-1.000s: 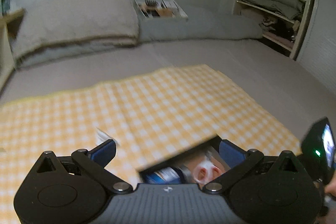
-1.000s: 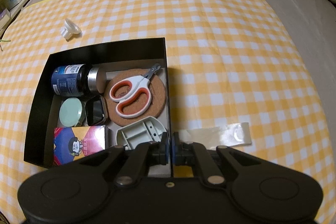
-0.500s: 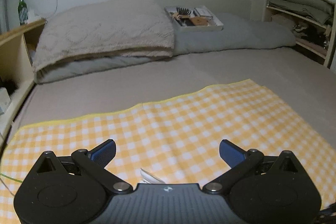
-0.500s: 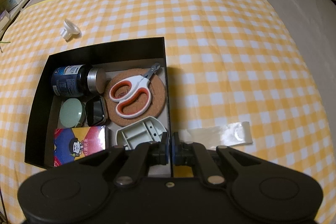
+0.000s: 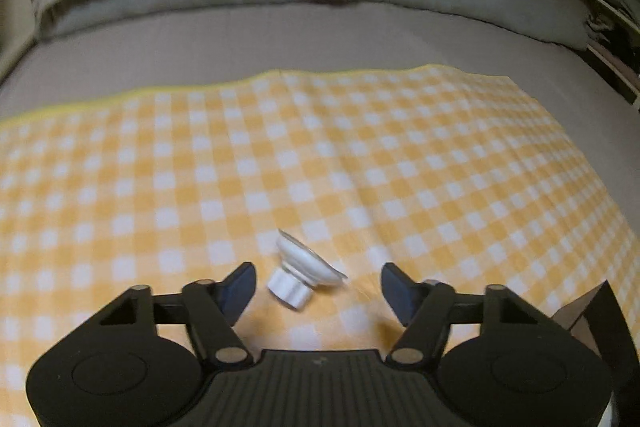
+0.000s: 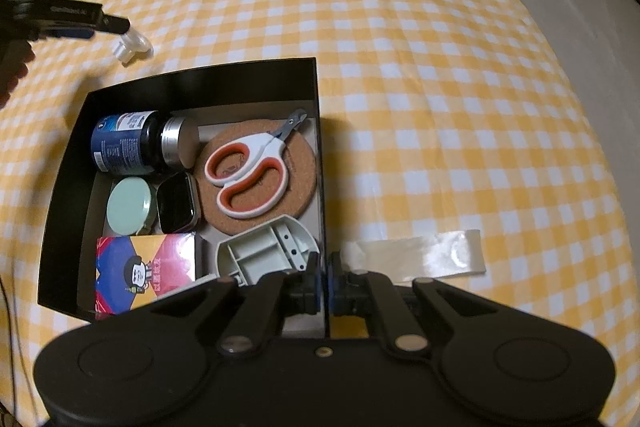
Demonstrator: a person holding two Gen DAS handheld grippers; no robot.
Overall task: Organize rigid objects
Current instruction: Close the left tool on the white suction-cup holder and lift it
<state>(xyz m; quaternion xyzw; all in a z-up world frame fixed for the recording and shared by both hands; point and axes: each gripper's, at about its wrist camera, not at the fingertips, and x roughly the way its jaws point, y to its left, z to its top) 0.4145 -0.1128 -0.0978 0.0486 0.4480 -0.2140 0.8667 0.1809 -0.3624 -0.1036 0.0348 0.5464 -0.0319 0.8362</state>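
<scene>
Left gripper [image 5: 318, 285] closing round white suction cup [image 5: 306, 269], untouched — right gripper [image 6: 324, 281] clamped on black box [image 6: 320, 163] wall.

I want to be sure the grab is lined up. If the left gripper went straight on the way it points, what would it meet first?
Most likely the white suction cup on the checked cloth; it lies between the left gripper's closing jaws, untouched, nearer one jaw. Depth is unclear.

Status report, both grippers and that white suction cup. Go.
Left gripper closing, white suction cup between its fingers, not yet pinched. Right gripper shut on black box wall. Nothing in the way.
</scene>
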